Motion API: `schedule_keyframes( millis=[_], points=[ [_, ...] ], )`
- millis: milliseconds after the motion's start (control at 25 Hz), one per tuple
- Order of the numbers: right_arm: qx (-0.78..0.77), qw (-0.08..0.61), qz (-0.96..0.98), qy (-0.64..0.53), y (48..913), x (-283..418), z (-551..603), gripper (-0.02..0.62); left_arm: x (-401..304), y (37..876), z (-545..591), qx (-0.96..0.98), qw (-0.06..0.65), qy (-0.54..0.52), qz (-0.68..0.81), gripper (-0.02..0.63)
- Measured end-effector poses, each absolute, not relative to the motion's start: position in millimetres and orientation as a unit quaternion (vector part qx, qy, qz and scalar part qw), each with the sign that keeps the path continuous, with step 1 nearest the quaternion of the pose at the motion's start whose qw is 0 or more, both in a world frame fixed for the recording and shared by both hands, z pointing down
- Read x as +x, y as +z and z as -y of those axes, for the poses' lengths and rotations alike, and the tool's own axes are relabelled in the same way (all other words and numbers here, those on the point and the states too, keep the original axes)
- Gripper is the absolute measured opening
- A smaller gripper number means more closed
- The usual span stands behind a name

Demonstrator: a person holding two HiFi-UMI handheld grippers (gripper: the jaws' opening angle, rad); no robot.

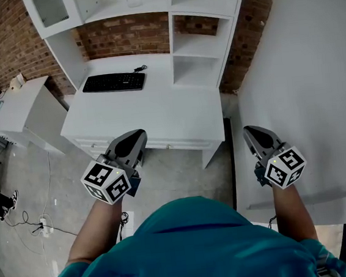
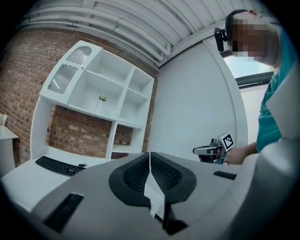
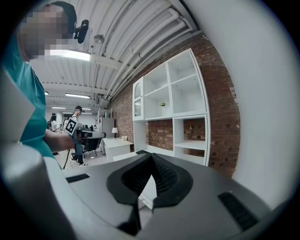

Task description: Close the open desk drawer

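A tall white panel (image 1: 312, 58) is seen at the right, beside a brick wall (image 1: 8, 35). The white surface (image 1: 158, 115), topped by a shelf unit (image 1: 193, 34), is set against that wall, and a smaller white cabinet (image 1: 19, 111) is placed apart at its left. The drawer (image 1: 152, 144) is found in the front edge of the surface; how far it stands out cannot be told. A black keyboard (image 1: 113, 82) is laid at the back left of the surface. The left tongs (image 2: 150, 157) and the right tongs (image 3: 151, 157) are held in the air short of the surface. Both are closed tip to tip, and nothing is gripped.
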State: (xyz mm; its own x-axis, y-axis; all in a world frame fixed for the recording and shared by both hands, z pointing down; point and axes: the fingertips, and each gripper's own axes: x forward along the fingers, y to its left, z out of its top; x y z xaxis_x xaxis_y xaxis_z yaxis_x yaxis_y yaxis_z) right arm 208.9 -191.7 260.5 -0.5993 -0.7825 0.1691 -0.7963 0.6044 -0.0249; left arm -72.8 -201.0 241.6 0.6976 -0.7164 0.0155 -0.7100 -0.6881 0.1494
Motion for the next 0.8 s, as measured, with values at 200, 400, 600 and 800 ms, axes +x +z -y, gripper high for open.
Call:
schedule_keyframes(
  millis=[200, 400, 600, 800],
  points=[
    [0.443, 0.071, 0.892, 0.05, 260.7, 210.7, 190.2, 0.02, -72.4, 239.8, 199.5, 0.919, 0.071, -0.022, 0.388, 0.021],
    [0.441, 0.072, 0.893, 0.049, 260.9, 210.4, 191.5, 0.02, -71.3, 239.7, 198.3, 0.919, 0.071, -0.021, 0.387, 0.021],
    [0.439, 0.072, 0.895, 0.047, 259.4, 207.7, 188.1, 0.02, -72.7, 238.2, 194.3, 0.919, 0.07, -0.022, 0.387, 0.021],
    [0.438, 0.071, 0.895, 0.048, 255.1, 208.1, 186.7, 0.02, -72.6, 232.8, 192.1, 0.919, 0.071, -0.023, 0.386, 0.021]
  ],
)
